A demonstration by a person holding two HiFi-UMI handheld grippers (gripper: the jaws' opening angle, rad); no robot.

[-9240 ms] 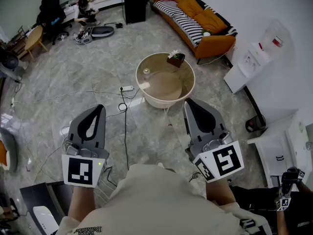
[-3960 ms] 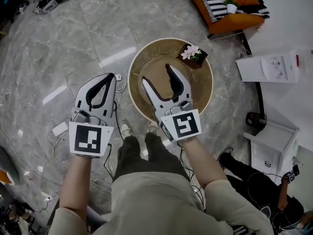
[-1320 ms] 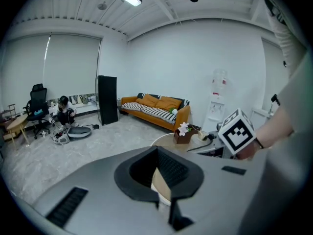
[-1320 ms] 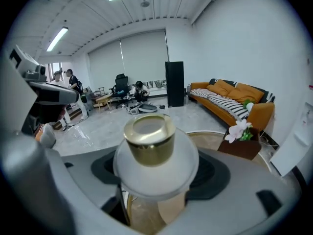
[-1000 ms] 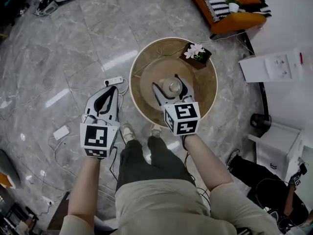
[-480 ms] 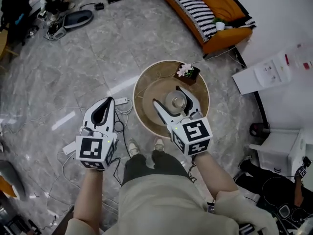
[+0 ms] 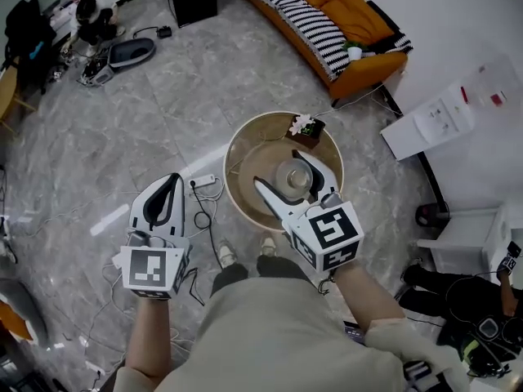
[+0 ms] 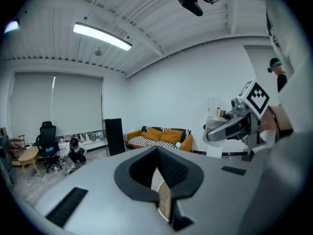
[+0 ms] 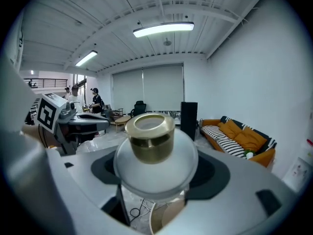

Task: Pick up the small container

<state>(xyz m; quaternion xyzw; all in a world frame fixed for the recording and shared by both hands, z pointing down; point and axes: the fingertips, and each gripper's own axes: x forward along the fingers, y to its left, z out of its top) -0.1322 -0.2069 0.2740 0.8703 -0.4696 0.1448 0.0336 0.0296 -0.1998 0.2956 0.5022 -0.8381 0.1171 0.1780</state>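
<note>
The small container (image 7: 292, 175), a clear glass jar with a gold lid, is held between the fingers of my right gripper (image 7: 280, 171), above the round beige table (image 7: 238, 150). In the right gripper view the container (image 9: 151, 142) fills the middle, upright, and the right gripper (image 9: 155, 176) is shut on its glass sides. My left gripper (image 7: 168, 183) hangs over the floor to the left of the table, shut and empty. In the left gripper view its jaws (image 8: 159, 155) meet at the tip, and the right gripper (image 8: 229, 126) shows off to the right.
A dark pot with white flowers (image 7: 304, 126) stands at the table's far edge. A power strip and cables (image 7: 203, 182) lie on the marble floor beside the table. An orange sofa (image 7: 327, 15) is beyond it, a white cabinet (image 7: 445, 113) to the right.
My right gripper, shut on the container, has risen off the table top. The left gripper has stayed shut and drifted slightly lower and to the left.
</note>
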